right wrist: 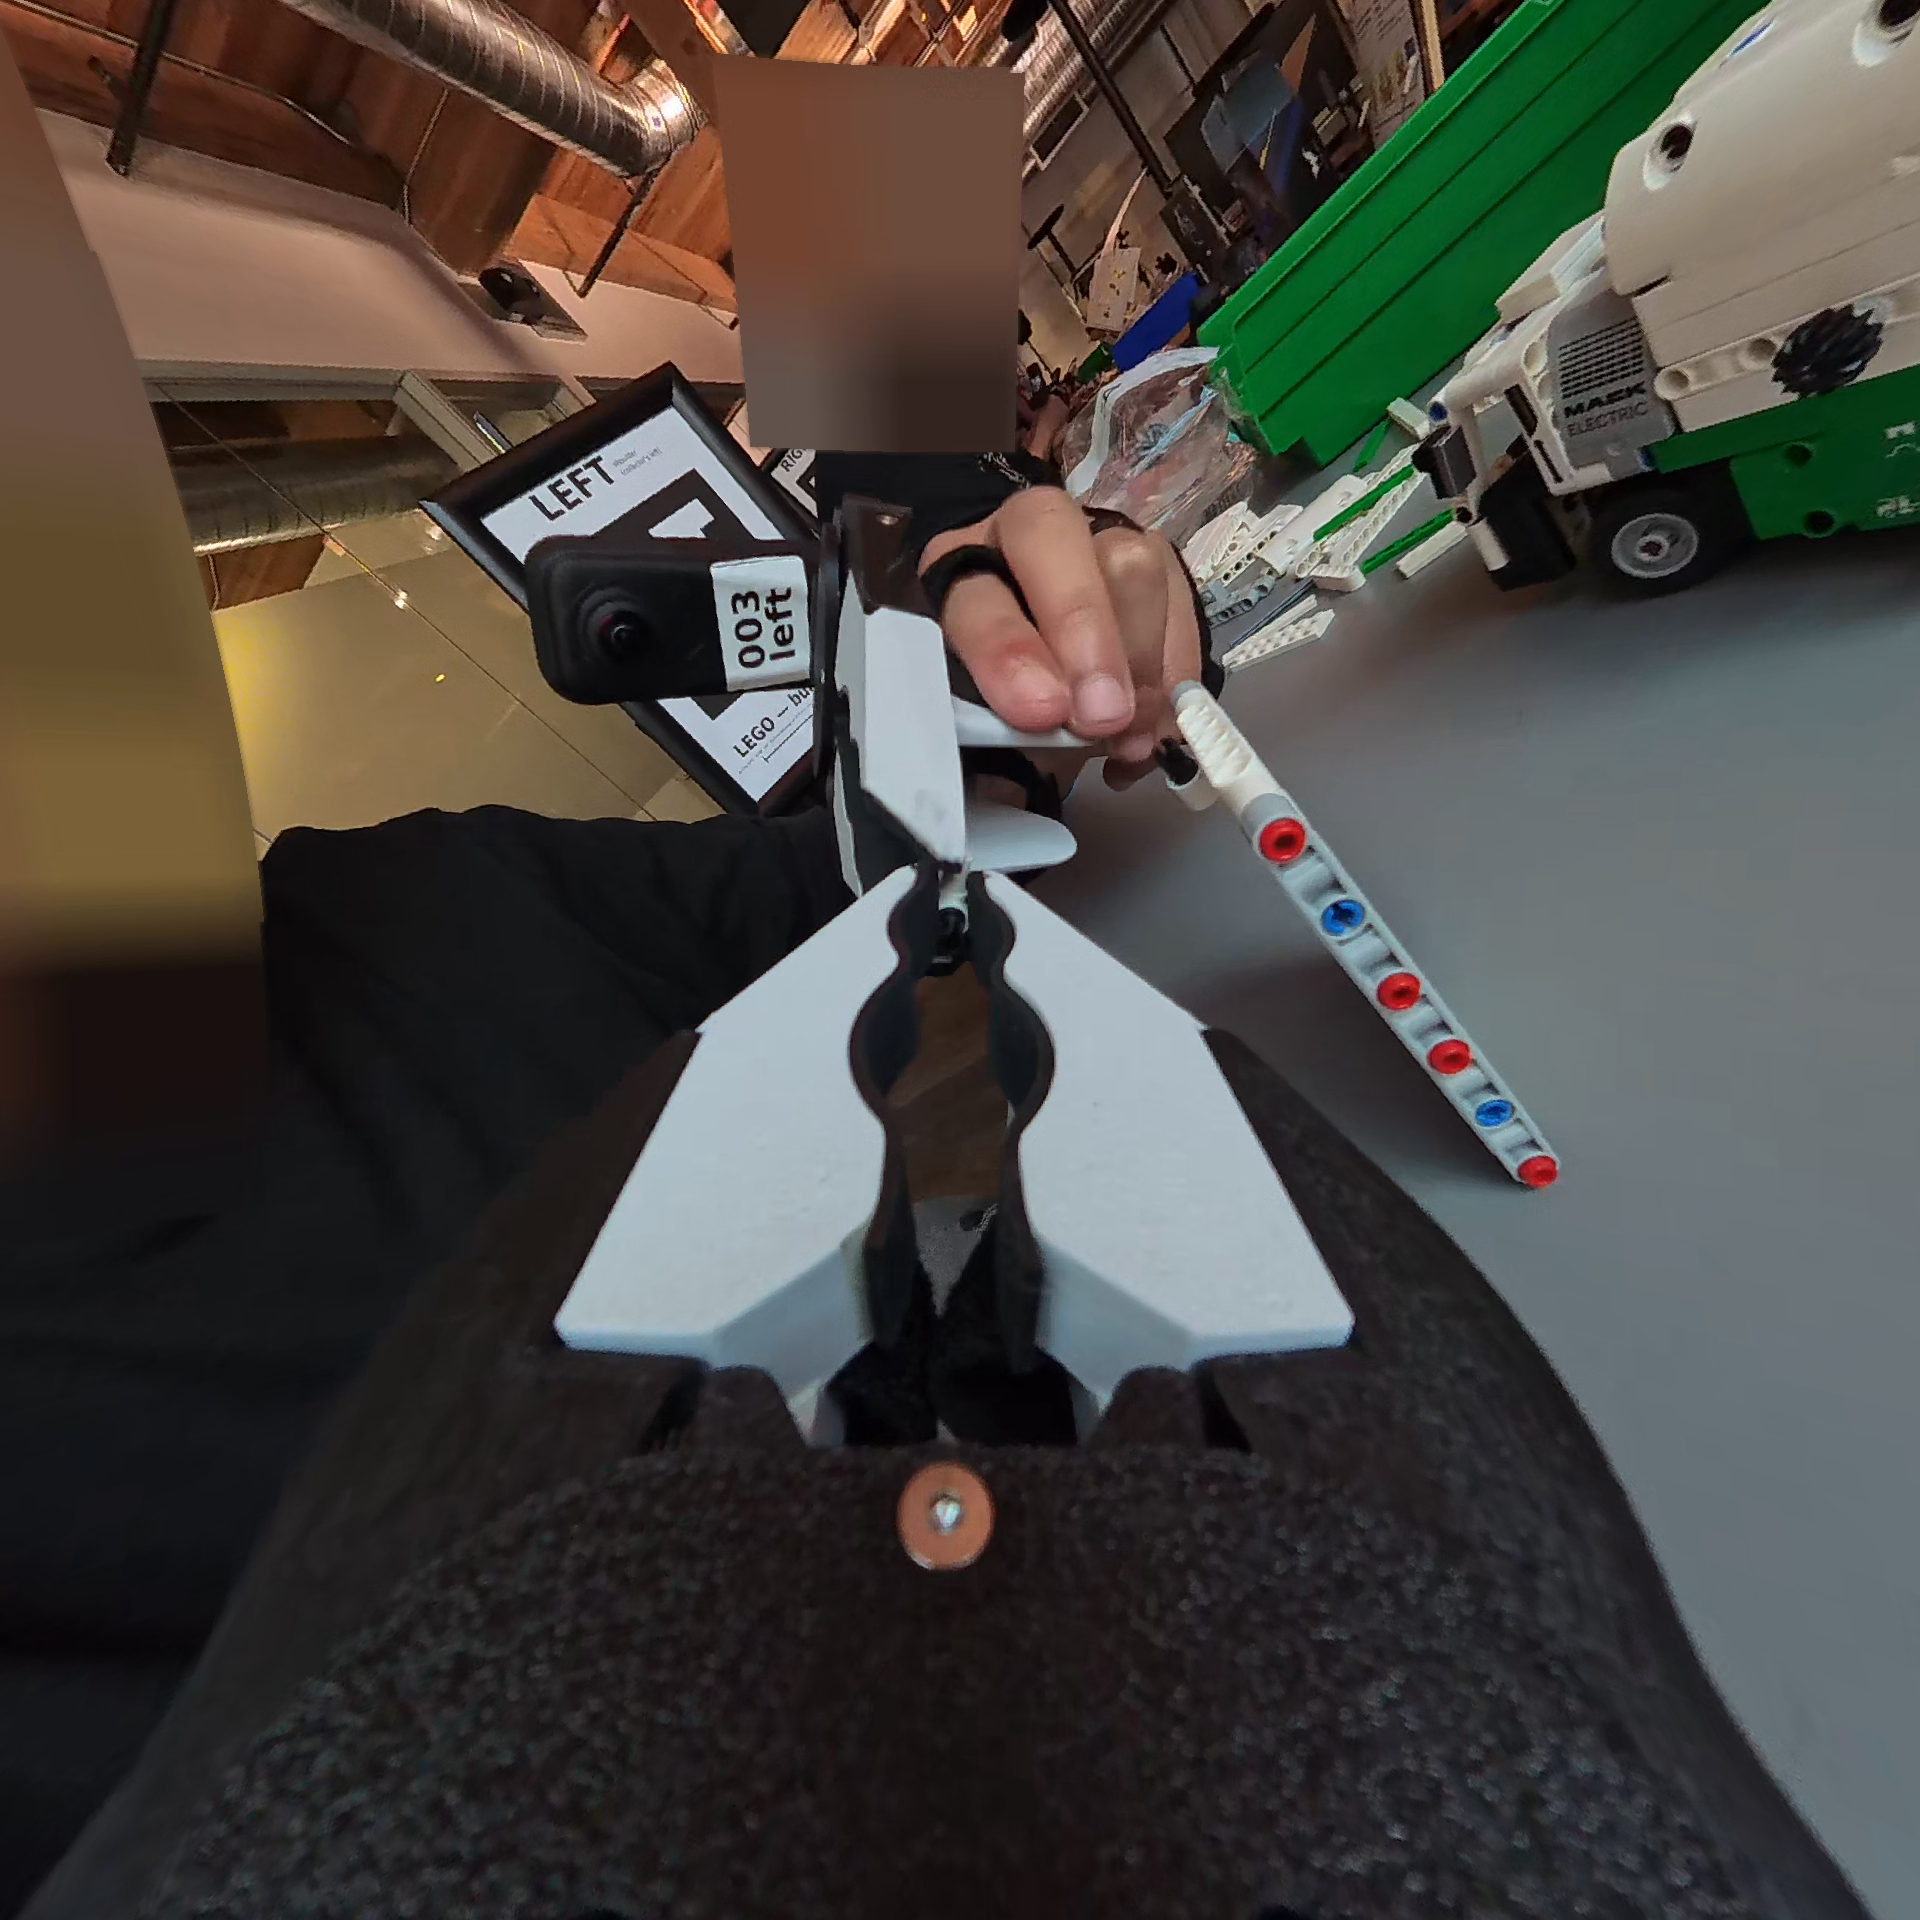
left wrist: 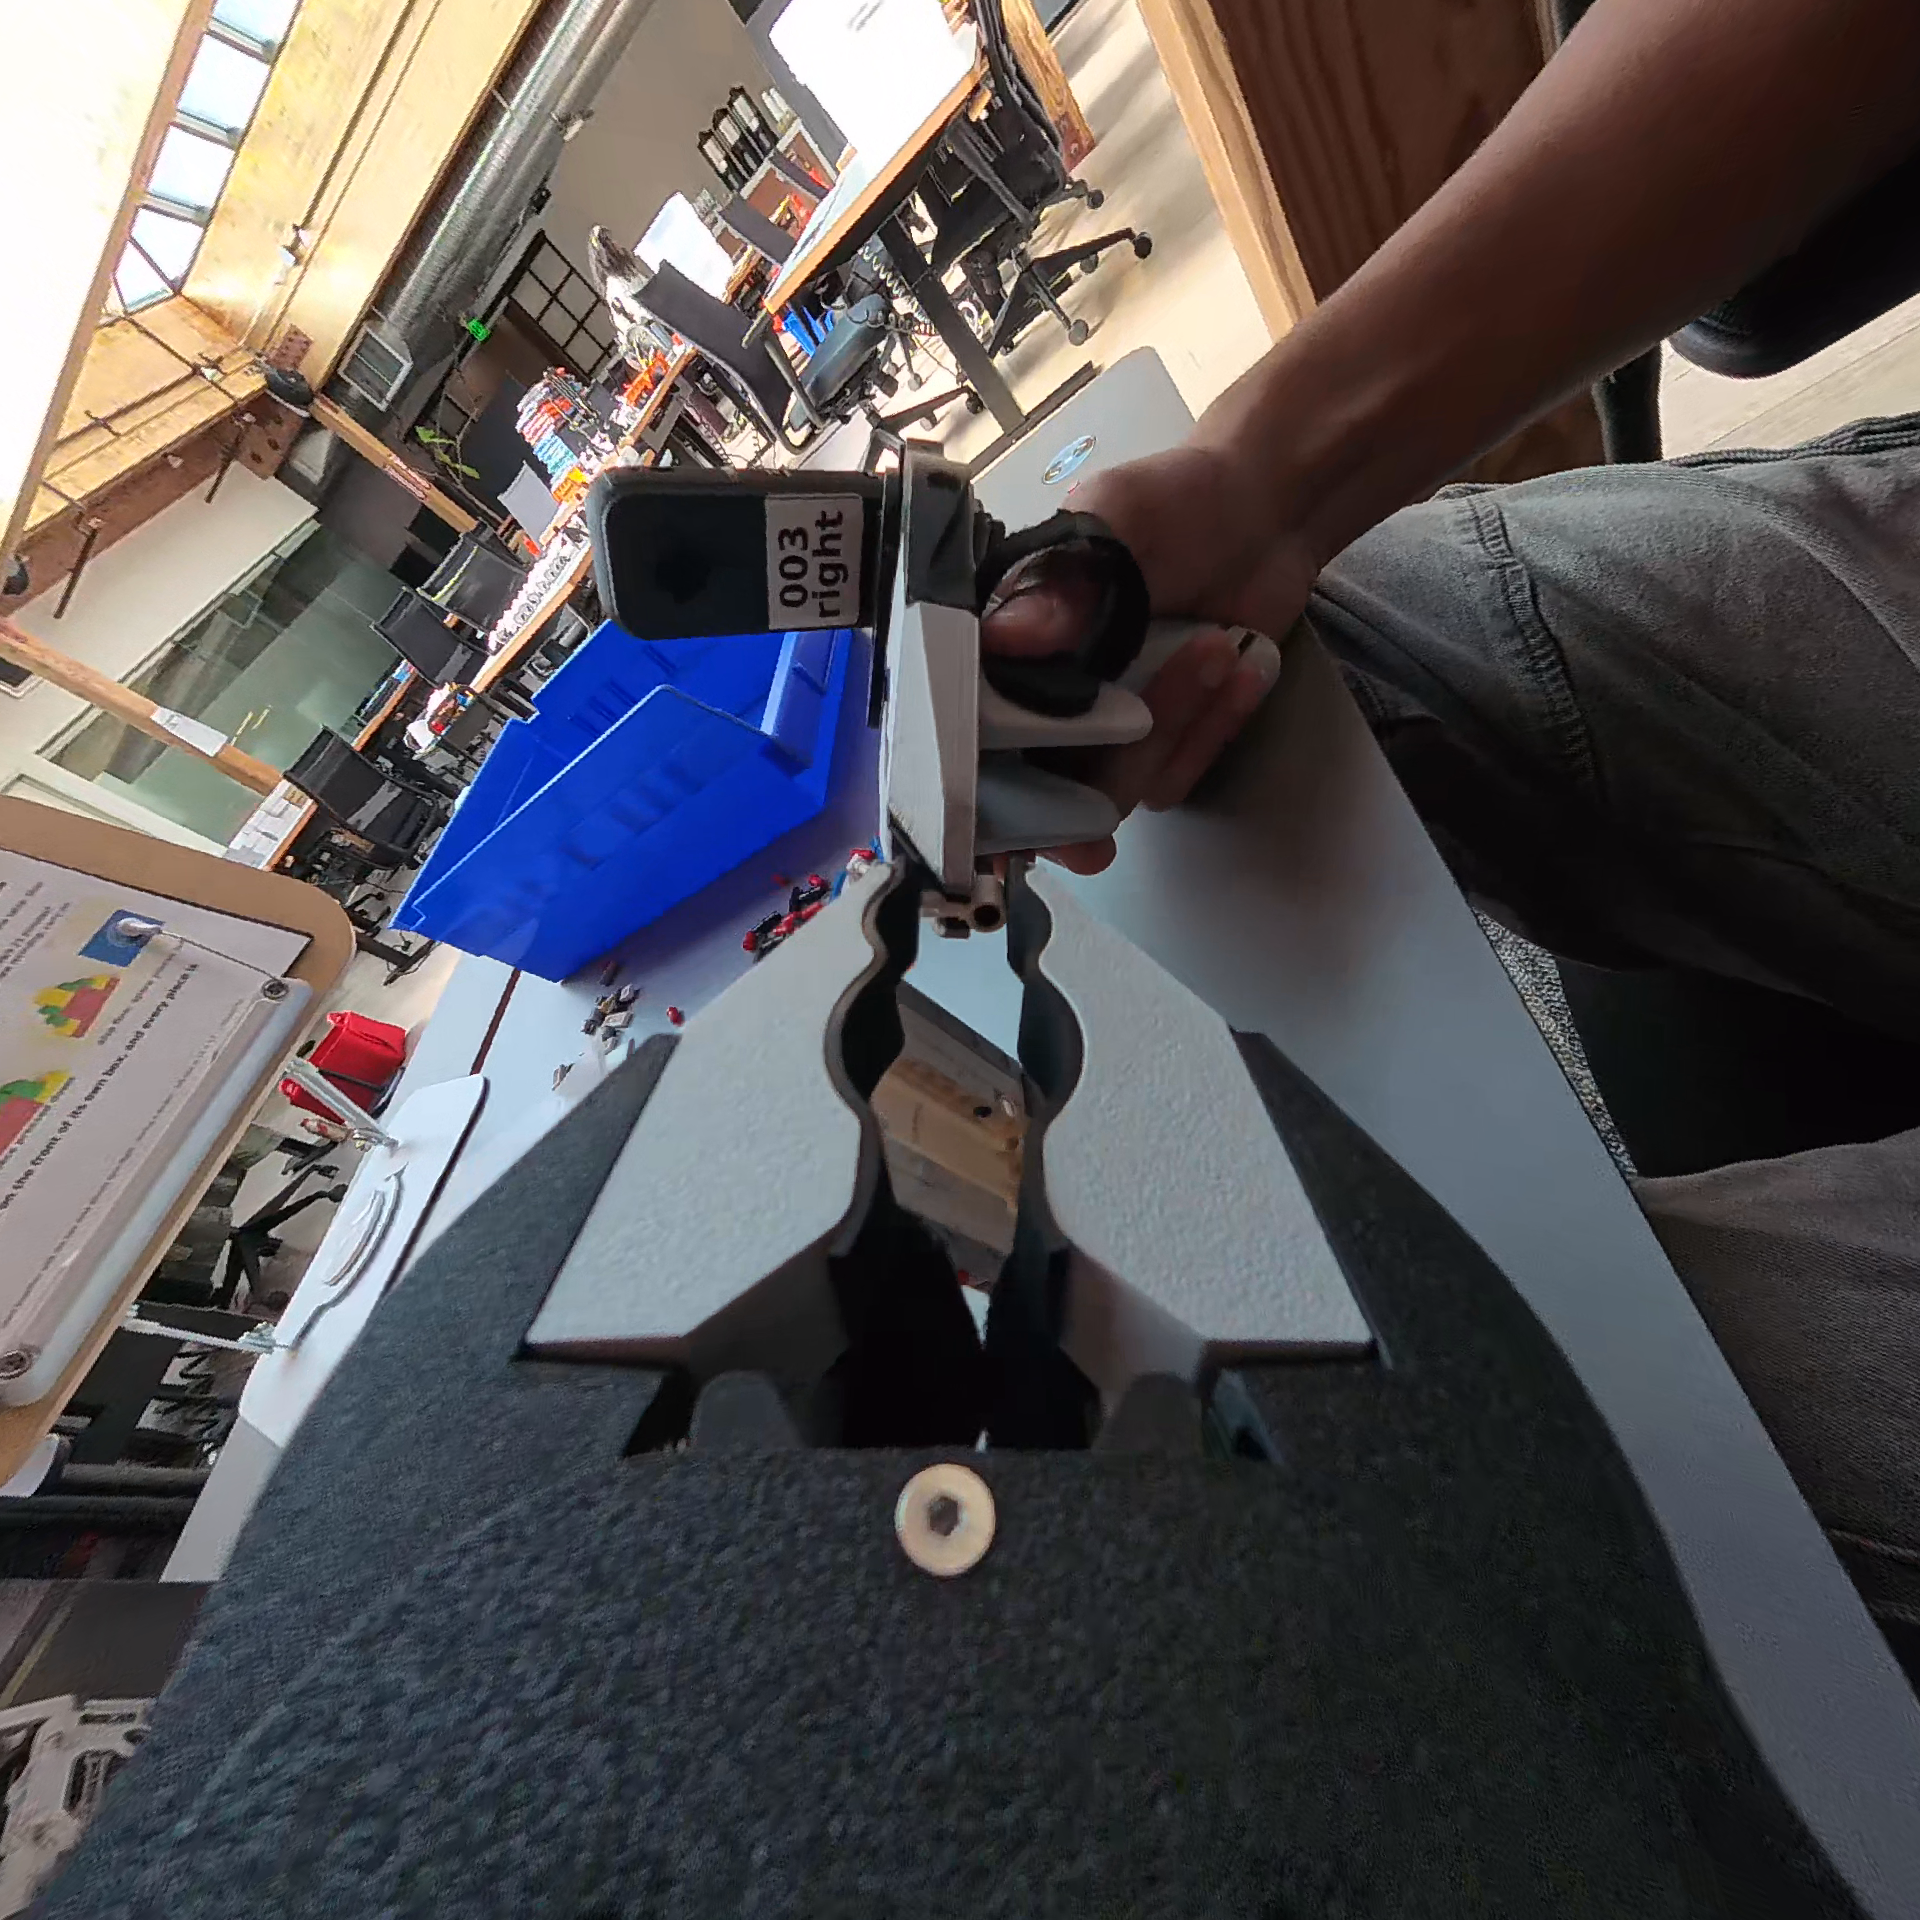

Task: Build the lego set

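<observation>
Left gripper [left wrist: 961,914] and right gripper [right wrist: 951,914] meet tip to tip above the desk [right wrist: 1558,831]; both sets of fingers are clenched on one small grey-white Technic piece [left wrist: 966,912]. Just beside, the person's hand [right wrist: 1070,644] also pinches a long grey Technic beam [right wrist: 1392,977] with red and blue pins, its far end resting on the desk. Beyond: loose white pieces [right wrist: 1288,582], a green-and-white Lego truck [right wrist: 1683,395]. Blue bin [left wrist: 634,800]: contents hidden; small loose parts [left wrist: 790,920] beside it.
</observation>
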`<state>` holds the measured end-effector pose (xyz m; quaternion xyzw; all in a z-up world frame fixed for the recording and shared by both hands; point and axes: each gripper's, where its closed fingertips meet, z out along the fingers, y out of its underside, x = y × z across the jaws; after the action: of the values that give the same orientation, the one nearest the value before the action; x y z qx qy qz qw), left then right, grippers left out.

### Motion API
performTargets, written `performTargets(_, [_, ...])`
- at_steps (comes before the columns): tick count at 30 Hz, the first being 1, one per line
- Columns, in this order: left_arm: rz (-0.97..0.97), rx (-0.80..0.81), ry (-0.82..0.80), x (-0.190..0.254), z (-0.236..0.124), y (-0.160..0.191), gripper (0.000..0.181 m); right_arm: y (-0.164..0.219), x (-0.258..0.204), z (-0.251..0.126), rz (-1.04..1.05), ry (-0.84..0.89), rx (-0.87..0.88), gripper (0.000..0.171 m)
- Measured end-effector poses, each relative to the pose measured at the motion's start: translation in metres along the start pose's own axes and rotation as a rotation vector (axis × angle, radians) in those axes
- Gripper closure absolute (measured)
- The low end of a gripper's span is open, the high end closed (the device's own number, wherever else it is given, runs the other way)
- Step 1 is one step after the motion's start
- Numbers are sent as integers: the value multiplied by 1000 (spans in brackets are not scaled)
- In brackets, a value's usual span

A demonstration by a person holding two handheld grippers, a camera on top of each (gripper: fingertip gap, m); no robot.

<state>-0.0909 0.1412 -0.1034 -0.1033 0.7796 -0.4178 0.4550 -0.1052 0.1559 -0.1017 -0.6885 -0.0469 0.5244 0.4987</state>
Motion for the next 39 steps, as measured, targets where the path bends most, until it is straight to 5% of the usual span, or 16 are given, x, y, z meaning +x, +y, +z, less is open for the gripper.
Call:
performTargets(21, [-22,-9,-60,-11,-1,2,167,-3,3,-4,93,1,23,166])
performTargets(29, [-200,-111,-22,-19,6,29,113,-4,30,-21,411,77,68,166])
performTargets(39, [-425,-114,94,-15,31,44,133,-7,36,-20,496,63,77,166])
